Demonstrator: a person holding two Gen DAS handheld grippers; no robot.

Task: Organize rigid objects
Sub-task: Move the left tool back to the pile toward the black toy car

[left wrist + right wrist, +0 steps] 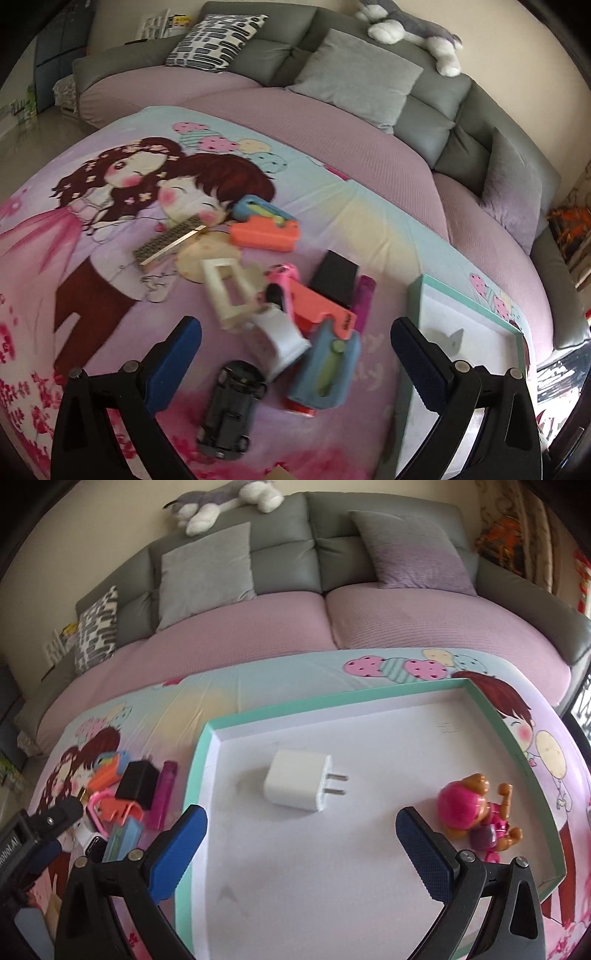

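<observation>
Two handheld grippers hover over a tabletop covered by a pastel cartoon-print cloth (pixel 92 295), with a grey sofa (pixel 280 565) behind. The left gripper (pixel 295 347) has its blue-padded fingers (pixel 173 365) spread wide apart, holding and touching nothing. Below and between them lies a loose heap of small rigid things: a black toy car (pixel 231 406) nearest the camera, a white curved plastic piece (pixel 280 343), a blue and green plastic case (pixel 327 365) lying on an orange block (pixel 317 310), a cream rectangular frame (pixel 229 291), a pink toy (pixel 282 280), a black box (pixel 334 280) and a magenta tube (pixel 362 302). Farther off lie a second orange and blue case (pixel 266 225) and a flat brown patterned bar (pixel 168 240). The right gripper (pixel 301 827) also has its blue-padded fingers (pixel 181 845) wide apart and empty, poised over a shallow white tray with a mint-green rim (pixel 199 760), which sits just to the right of the heap. In the tray a white two-prong wall charger (pixel 299 782) lies on its side near the middle, and a pink and brown toy puppy figure (pixel 476 812) lies just beside the right finger.
</observation>
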